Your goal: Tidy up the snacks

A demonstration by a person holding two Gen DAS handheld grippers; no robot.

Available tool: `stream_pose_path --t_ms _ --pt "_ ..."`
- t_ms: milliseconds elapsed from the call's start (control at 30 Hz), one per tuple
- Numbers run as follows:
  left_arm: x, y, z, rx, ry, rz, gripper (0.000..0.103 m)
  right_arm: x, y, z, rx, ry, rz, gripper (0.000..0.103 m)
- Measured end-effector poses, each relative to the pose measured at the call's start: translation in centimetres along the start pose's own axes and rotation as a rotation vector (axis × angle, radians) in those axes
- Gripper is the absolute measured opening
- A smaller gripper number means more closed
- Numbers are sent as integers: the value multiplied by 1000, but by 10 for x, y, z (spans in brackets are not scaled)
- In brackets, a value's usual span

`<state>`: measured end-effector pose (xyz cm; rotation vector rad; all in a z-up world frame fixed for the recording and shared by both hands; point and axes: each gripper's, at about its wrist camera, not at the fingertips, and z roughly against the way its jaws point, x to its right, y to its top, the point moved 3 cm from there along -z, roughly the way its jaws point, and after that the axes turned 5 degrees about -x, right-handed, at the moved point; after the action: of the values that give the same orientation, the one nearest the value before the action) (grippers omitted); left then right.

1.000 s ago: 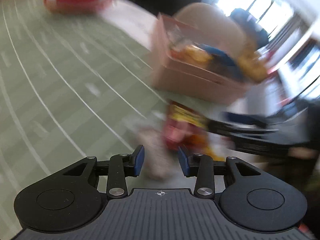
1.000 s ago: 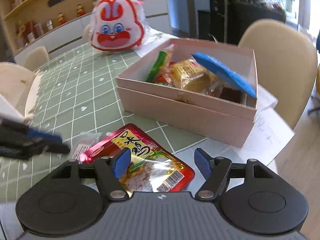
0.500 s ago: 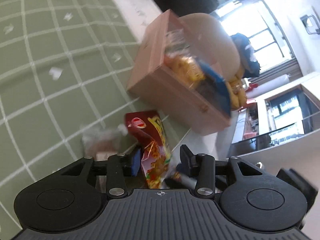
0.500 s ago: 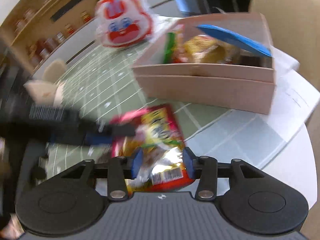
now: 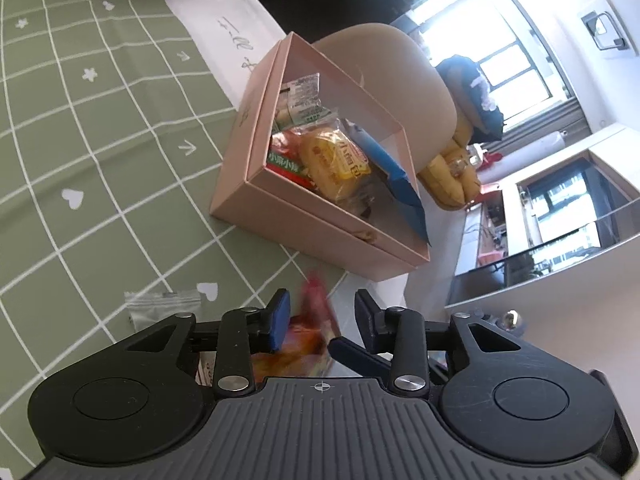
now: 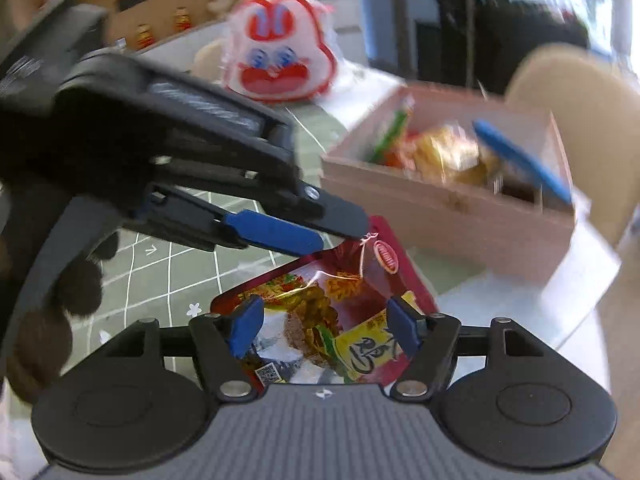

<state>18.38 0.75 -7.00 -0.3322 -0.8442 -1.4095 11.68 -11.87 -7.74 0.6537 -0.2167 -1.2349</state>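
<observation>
We are straddling the red snack packet (image 6: 320,312) with both hand-held grippers, left (image 5: 320,316) and right (image 6: 322,326), spread apart; unclamped, it risks slipping short of the pink box (image 6: 448,208).

Green tablecloth (image 5: 100,128) with white grid, pink box (image 5: 304,224), red-and-yellow snack packet (image 6: 340,300), blue gripper pads (image 6: 244,326).

Bright daylight floods in from the windows (image 5: 516,68) behind the pink box (image 5: 304,216); fisheye edges bend hard, and the right wrist view smears with motion blur.
</observation>
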Motion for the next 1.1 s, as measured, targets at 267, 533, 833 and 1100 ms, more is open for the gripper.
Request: stream_pose_path --t_ms 267,533,833,1100 --pt "-9 -18 -13 -55 133 -147 38 37 -19 7 -19 -45 -105 69" --pt "-2 -22 -23 -87 146 -279 39 39 -42 6 -46 18 -110 51" --pt "10 -11 -33 -142 78 -271 46 36 -42 6 -18 81 -84 49" --pt "34 -6 13 -61 23 -266 46 20 -20 -6 16 238 -107 58"
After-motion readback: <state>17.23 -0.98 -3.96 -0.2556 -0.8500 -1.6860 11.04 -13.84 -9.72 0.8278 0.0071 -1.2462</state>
